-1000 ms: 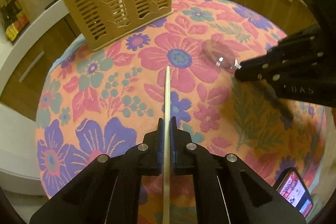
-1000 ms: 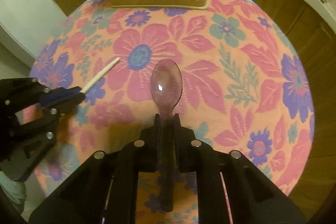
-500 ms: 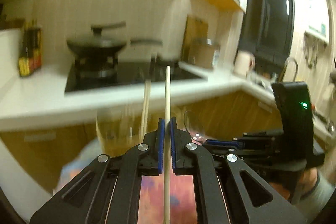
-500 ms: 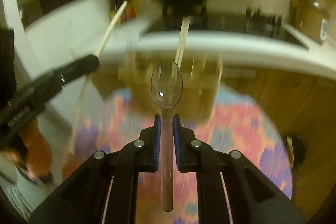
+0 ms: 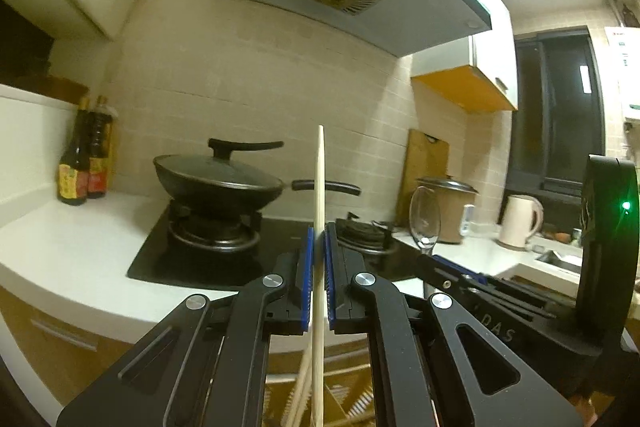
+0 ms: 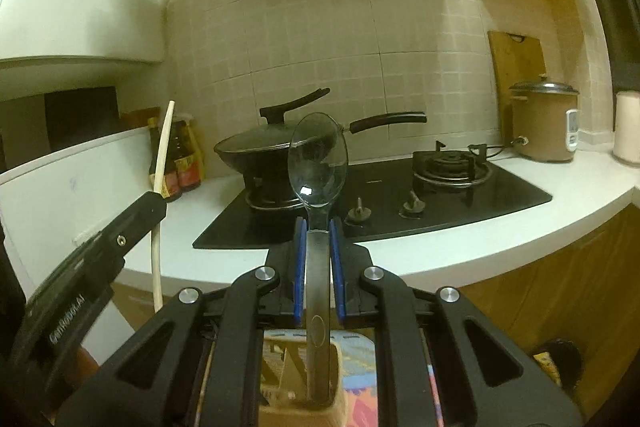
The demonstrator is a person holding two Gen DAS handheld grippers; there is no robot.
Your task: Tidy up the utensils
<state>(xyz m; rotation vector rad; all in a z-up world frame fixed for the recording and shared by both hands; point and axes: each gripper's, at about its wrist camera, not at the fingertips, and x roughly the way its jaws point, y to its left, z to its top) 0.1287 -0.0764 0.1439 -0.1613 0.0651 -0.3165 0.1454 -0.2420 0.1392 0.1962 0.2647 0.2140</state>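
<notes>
Beige slotted plastic basket (image 6: 280, 367) below us takes the clear plastic spoon (image 6: 318, 163) clamped by our right gripper (image 6: 318, 259); left gripper (image 5: 319, 275) pinches a pale wooden chopstick (image 5: 319, 187). "DAS" lettering visible.

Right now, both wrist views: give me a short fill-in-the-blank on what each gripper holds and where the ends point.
1. The left gripper is shut on a ____.
2. The right gripper is shut on a clear ____.
3. The handle of the spoon reaches down into the tan ____.
4. On the stove sits a black ____ with its lid on.

Missing words: chopstick; spoon; basket; wok
</notes>
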